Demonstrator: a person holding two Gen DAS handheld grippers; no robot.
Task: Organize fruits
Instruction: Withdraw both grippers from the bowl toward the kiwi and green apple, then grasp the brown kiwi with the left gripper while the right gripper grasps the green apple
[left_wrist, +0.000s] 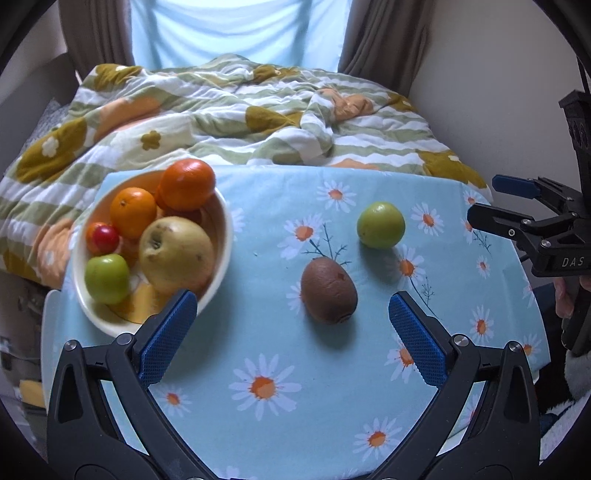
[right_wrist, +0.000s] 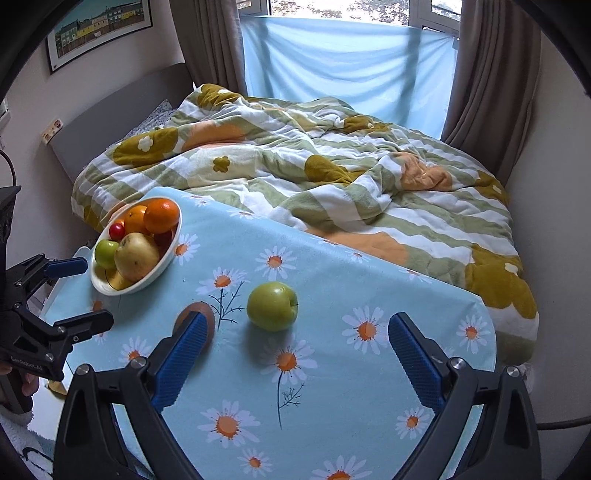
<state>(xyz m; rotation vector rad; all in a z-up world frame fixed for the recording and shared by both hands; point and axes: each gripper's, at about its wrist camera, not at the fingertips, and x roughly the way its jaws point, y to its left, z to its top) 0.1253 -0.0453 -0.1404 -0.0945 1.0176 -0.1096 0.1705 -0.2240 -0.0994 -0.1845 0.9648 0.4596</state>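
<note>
While both tools hang spread wide and empty above the tabletop (left_wrist: 258, 424), the left tool (left_wrist: 291, 332) has the kiwi (left_wrist: 328, 291) lying almost squarely ahead, just beyond its blue pads and a little right of centre between them. The kiwi's long axis runs slantwise, from far-left to near-right, so the jaws would meet it roughly across its shorter width. It looks brown, fuzzy and dull, with a small nick on top. The right tool (right_wrist: 295, 354) faces the green apple (right_wrist: 272, 305), which sits just ahead between its pads, round and smooth, stem pointing right. Each hand seems nearer its own fruit. Farther left, near the tabletop's far corner, the white bowl (left_wrist: 221, 229) already holds oranges, a yellow apple, a green fruit and a small red one.
</note>
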